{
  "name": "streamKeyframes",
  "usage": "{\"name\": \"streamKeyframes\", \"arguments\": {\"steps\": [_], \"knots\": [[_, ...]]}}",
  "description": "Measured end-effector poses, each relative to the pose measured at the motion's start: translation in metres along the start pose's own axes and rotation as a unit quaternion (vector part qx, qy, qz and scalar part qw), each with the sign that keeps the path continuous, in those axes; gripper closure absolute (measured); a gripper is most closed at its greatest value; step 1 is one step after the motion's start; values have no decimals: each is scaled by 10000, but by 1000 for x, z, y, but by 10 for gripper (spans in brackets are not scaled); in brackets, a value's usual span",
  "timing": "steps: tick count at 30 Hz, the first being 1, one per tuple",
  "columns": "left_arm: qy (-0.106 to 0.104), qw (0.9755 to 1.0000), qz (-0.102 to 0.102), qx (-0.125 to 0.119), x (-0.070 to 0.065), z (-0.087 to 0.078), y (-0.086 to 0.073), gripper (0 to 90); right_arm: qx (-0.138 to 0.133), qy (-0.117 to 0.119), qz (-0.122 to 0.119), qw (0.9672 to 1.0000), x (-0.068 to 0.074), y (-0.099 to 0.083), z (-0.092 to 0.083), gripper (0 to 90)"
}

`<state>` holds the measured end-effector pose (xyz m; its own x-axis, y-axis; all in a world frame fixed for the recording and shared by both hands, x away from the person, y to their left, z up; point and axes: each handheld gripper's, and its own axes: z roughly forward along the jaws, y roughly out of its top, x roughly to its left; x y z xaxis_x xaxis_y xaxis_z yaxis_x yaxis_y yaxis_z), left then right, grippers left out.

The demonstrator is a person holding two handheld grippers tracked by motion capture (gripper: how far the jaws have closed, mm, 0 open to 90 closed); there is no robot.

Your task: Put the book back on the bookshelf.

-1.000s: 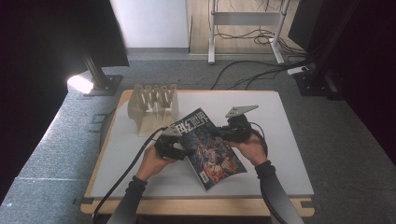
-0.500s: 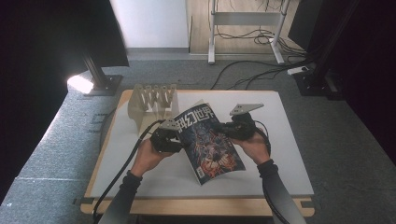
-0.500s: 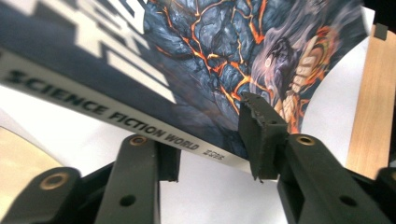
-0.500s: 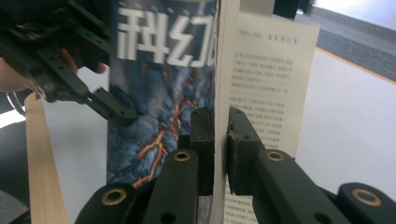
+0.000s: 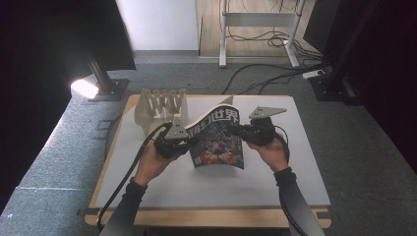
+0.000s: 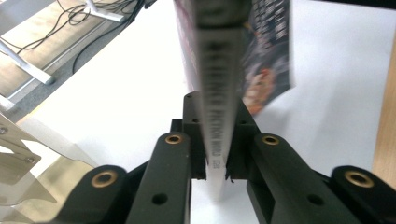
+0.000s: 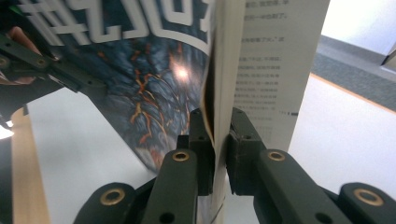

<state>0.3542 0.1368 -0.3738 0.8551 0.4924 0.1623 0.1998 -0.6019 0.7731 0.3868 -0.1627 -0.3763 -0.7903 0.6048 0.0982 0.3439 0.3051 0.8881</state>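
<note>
L gripper (image 5: pixel 183 142) & R gripper (image 5: pixel 236 131) both clamped, raised, facing inward.

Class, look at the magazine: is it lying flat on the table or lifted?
Lifted: the magazine stands tilted above the table, clamped by left gripper and right gripper.

Grey carpet floor (image 5: pixel 59 162), white wall (image 5: pixel 157 24), cables (image 5: pixel 265 78), bright lamp (image 5: pixel 84 88).

We see a pale slotted rack (image 5: pixel 162 107) at the far left corner of the white table (image 5: pixel 305 162), w/ a lit lamp (image 5: pixel 84 88) on the grey carpet (image 5: pixel 64 147) just beyond. Cables (image 5: pixel 265 73) trail across the floor past a white metal stand (image 5: pixel 258 19), far side.
</note>
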Motion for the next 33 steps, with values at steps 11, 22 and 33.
{"name": "streamKeyframes", "arguments": {"steps": [11, 22, 33], "knots": [[-123, 9999, 5, -113, 0, 14, 1, 736, 67, -106, 31, 9999, -8, -15, -1, 802], [-234, 9995, -196, -41, 9, 26, 1, 822, -4, -122, 144, 9998, -13, -23, -6, 730], [-398, 9987, -319, -76, 12, 19, 1, 827, -28, -578, 222, 9981, -22, -41, -19, 532]]}}
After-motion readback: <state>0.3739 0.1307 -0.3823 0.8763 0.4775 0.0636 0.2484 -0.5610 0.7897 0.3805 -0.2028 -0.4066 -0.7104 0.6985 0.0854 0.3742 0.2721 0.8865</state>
